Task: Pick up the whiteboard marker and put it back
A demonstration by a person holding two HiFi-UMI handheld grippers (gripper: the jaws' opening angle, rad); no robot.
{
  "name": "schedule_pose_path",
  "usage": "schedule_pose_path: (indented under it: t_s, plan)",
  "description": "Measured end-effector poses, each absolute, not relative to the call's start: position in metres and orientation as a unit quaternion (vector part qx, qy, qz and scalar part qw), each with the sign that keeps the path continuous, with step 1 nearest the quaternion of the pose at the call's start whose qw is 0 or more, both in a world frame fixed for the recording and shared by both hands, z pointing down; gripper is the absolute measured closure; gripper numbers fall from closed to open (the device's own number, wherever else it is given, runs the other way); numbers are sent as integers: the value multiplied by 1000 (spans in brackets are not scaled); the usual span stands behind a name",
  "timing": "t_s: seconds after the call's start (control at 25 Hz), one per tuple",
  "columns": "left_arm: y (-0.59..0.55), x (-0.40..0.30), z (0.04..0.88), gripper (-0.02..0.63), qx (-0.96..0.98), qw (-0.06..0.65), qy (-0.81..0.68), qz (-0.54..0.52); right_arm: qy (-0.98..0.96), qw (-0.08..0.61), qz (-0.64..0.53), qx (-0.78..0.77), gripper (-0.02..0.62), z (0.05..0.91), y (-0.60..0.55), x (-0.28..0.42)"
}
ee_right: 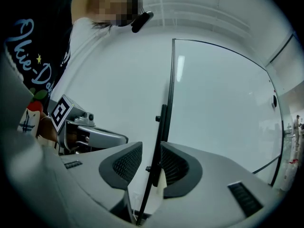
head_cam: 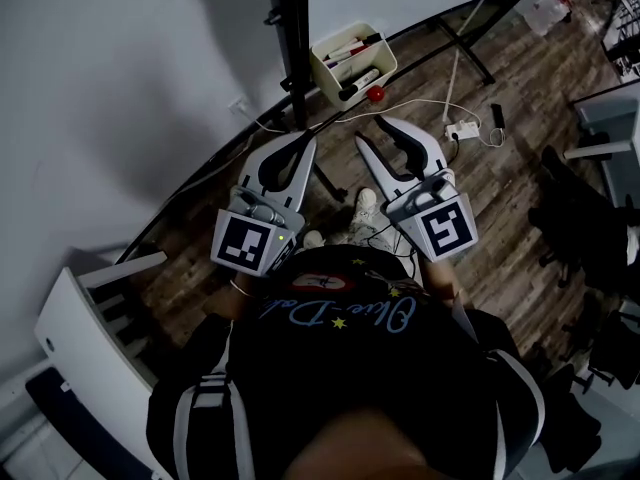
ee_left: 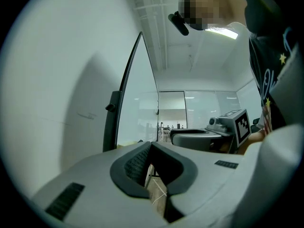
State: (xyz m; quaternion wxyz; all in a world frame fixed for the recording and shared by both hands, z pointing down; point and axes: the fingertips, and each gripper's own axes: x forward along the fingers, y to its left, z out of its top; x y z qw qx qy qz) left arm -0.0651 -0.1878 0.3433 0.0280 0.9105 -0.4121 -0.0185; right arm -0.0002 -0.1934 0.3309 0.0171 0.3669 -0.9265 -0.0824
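The person is holding both claws out level in front of the chest, side by side and near each other, and both are pointing toward the black stand post (head_cam: 296,38) of the whiteboard (ee_right: 223,113). The left claw (head_cam: 303,143) is staying clenched on nothing: in the left gripper view (ee_left: 151,148) its jaw tips are meeting, and only a strip of wooden floor (head_cam: 520,228) is showing through the hollow behind them. The right claw (head_cam: 373,131) is standing released, jaws apart and empty. In the right gripper view (ee_right: 151,160) the distant post is lining up in the gap without touching either pad. Each claw's cube is showing a black-and-white square marker pattern, not letters. The person's dark shirt (head_cam: 340,368) is carrying looping pale-blue script with small yellow stars, and I cannot read it with certainty. The whiteboard markers (head_cam: 356,80) are lying in a cream tray (head_cam: 388,60) fixed beside the post, ahead of both claws and well apart from them. One is showing a dark body and end, and the others are pale with red. I cannot tell which one the task means. A small red round thing (head_cam: 375,94) is sitting just beside the tray's near corner.
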Motion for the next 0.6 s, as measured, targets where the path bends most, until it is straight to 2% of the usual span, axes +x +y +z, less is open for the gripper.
schedule_pose_path:
  t_s: [0.6]
  plan:
    - [-209,-72,361,607,889,52,-456,-3,-932,72,-87,345,466,363,-235,-5]
